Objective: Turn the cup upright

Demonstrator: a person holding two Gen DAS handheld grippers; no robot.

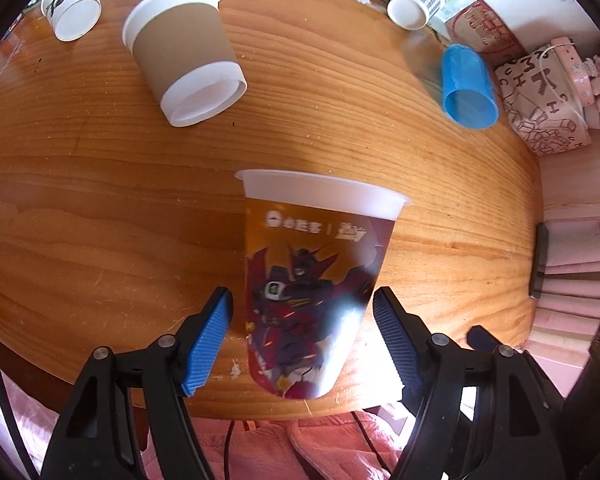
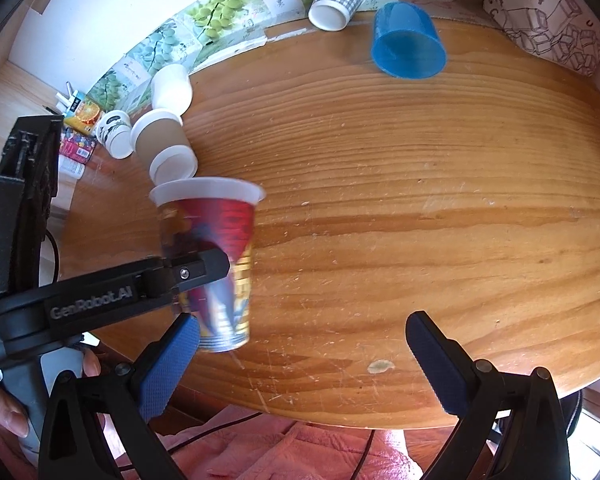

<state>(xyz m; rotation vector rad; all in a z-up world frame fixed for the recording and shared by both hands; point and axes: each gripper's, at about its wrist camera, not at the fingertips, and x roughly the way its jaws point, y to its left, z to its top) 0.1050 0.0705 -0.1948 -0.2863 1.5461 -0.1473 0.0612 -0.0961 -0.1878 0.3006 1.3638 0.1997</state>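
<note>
Cup (image 1: 314, 276) between sleeved cup (image 1: 184, 60), blue cup (image 1: 466, 86)

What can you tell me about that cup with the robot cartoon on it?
The printed cup looks like translucent plastic, with a wide white rim and a red and purple robot figure on its side. It appears upright, rim uppermost, near the wooden table's front edge. It sits between the left gripper's open blue-padded fingers, with a gap showing on each side. It looks motion-blurred.
</note>
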